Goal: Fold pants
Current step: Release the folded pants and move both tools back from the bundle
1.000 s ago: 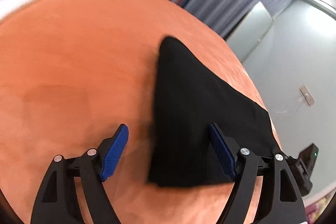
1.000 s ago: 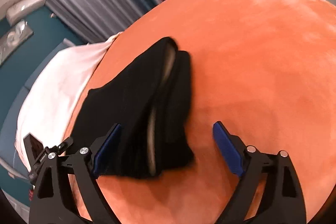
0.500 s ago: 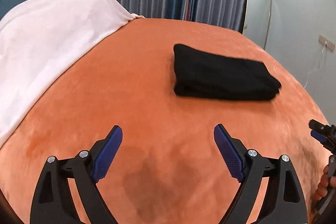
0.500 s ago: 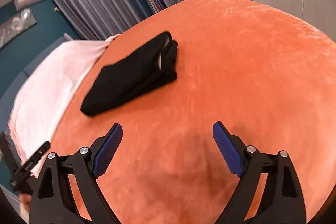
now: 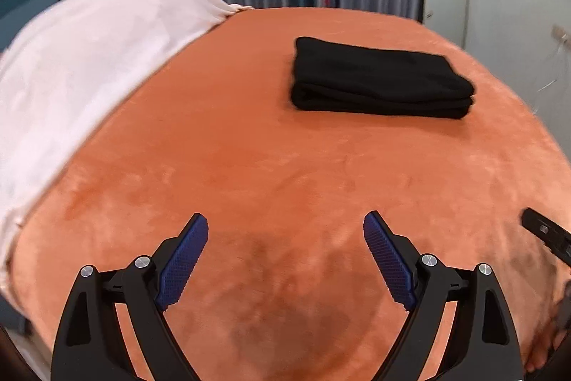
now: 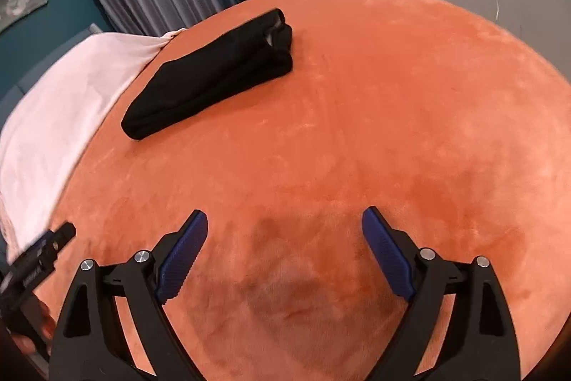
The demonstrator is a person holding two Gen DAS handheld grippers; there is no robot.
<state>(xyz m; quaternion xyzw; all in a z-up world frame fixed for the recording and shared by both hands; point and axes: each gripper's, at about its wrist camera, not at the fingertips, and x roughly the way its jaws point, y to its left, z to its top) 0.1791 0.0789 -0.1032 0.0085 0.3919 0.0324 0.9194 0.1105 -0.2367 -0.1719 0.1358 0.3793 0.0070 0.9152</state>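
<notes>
Fingers [image 5: 185, 256] spread (both grippers), angled down | pants [image 5: 378, 77] folded, apart

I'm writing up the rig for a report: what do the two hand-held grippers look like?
Both match. The left hand-held gripper and the right hand-held gripper have black angular frames with triangular cut-outs, silver round bolt heads at the joints, and two fingers faced with ribbed blue pads. No cables or sleeves show. The left one, seen from the right camera, bears small white lettering, too blurred to read.

Left gripper [image 5: 285, 227], right gripper [image 6: 284, 225] — black frames, silver screws, ribbed blue jaws; lettering on frame, unreadable.
</notes>
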